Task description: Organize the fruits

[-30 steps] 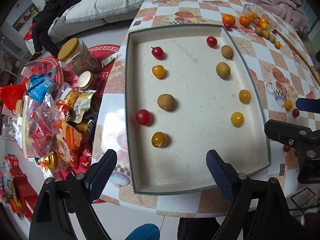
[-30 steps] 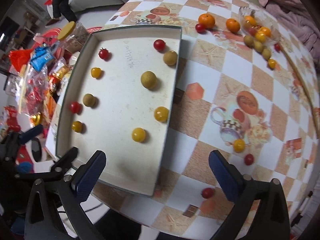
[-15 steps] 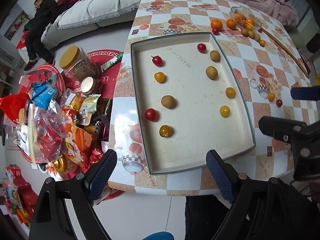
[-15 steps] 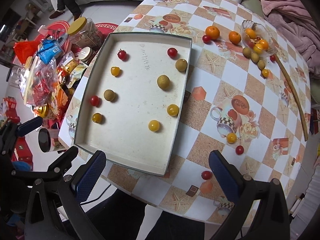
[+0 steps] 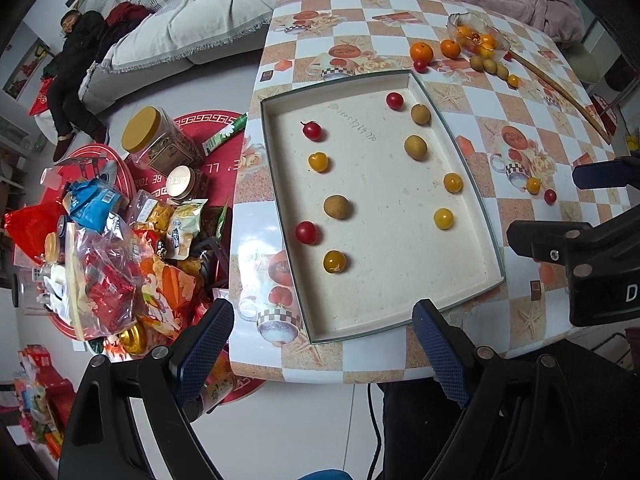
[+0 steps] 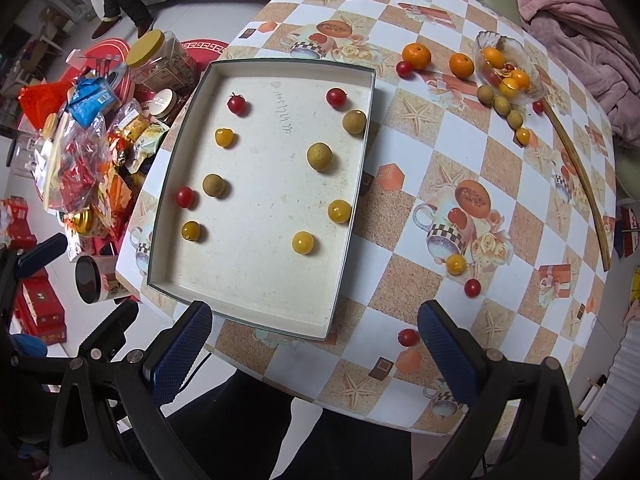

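A cream tray point(image 5: 460, 152) point(image 6: 360, 184) lies on the checkered table. Two columns of small fruits sit in it: red tomatoes point(image 5: 311, 130) point(image 6: 336, 97), yellow tomatoes point(image 5: 318, 162) point(image 6: 302, 242) and brown longans point(image 5: 337, 207) point(image 6: 319, 156). Loose tomatoes lie on the table to the tray's right point(image 6: 455, 264) point(image 6: 472, 287) point(image 6: 408, 337). My left gripper point(image 5: 324, 350) is open and empty, high above the tray's near edge. My right gripper point(image 6: 316, 354) is open and empty, high above the table's near edge.
A glass bowl point(image 6: 520, 96) of fruit stands at the far right, with two oranges point(image 6: 416, 56), longans point(image 6: 501, 103) and a wooden stick point(image 6: 580, 176) beside it. Snack bags and jars point(image 5: 120, 232) are piled on the floor to the left. A sofa point(image 5: 192, 24) stands beyond.
Both grippers have pulled back and up from the table, so tray and table look smaller. No fruit moved. Both stay open.
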Action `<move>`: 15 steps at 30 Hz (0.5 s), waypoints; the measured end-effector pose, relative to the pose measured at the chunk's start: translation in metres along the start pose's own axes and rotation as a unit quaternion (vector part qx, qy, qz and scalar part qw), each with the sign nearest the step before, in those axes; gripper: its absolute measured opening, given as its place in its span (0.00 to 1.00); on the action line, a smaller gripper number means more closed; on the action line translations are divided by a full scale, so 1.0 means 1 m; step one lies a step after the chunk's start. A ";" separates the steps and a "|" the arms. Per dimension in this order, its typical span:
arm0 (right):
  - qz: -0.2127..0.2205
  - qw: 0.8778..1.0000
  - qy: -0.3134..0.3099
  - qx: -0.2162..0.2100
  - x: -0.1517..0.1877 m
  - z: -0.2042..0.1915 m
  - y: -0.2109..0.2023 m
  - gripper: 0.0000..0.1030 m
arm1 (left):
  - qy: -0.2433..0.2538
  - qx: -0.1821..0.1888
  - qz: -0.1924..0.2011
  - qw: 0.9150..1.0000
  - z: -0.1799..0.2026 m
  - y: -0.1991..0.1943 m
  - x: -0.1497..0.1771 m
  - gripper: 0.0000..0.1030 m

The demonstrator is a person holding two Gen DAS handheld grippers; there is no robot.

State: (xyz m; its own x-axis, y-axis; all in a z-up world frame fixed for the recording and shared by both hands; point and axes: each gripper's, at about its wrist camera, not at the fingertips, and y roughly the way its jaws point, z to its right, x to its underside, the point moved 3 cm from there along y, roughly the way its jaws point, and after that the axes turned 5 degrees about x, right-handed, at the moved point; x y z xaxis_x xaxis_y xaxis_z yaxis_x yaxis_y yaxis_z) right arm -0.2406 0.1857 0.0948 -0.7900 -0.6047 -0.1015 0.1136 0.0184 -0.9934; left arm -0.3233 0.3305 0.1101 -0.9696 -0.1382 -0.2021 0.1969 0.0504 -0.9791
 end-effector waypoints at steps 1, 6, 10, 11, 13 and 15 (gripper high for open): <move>0.001 1.000 -0.002 0.001 0.000 -0.001 0.000 1.00 | 0.000 -0.001 0.000 1.000 -0.001 0.000 0.000 0.89; 0.004 1.000 -0.009 0.005 -0.002 -0.003 -0.002 1.00 | -0.001 -0.001 0.000 1.000 -0.002 -0.001 -0.001 0.89; 0.004 1.000 -0.008 0.004 -0.002 -0.004 -0.002 1.00 | -0.001 0.000 0.001 1.000 -0.002 -0.001 -0.002 0.89; 0.004 1.000 -0.009 0.005 -0.003 -0.004 -0.002 1.00 | 0.000 -0.001 0.001 1.000 -0.003 -0.001 -0.001 0.89; 0.004 1.000 -0.009 0.005 -0.003 -0.005 -0.002 1.00 | 0.000 0.000 0.001 1.000 -0.003 -0.001 -0.001 0.89; 0.004 1.000 -0.012 0.006 -0.003 -0.006 -0.001 1.00 | 0.001 0.001 0.003 1.000 -0.003 -0.002 -0.002 0.89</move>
State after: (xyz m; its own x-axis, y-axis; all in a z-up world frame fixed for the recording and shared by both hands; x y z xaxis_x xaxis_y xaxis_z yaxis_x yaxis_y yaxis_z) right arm -0.2417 0.1919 0.0962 -0.7743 -0.6237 -0.1071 0.1270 0.0127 -0.9918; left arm -0.3219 0.3333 0.1123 -0.9688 -0.1363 -0.2070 0.2020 0.0492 -0.9781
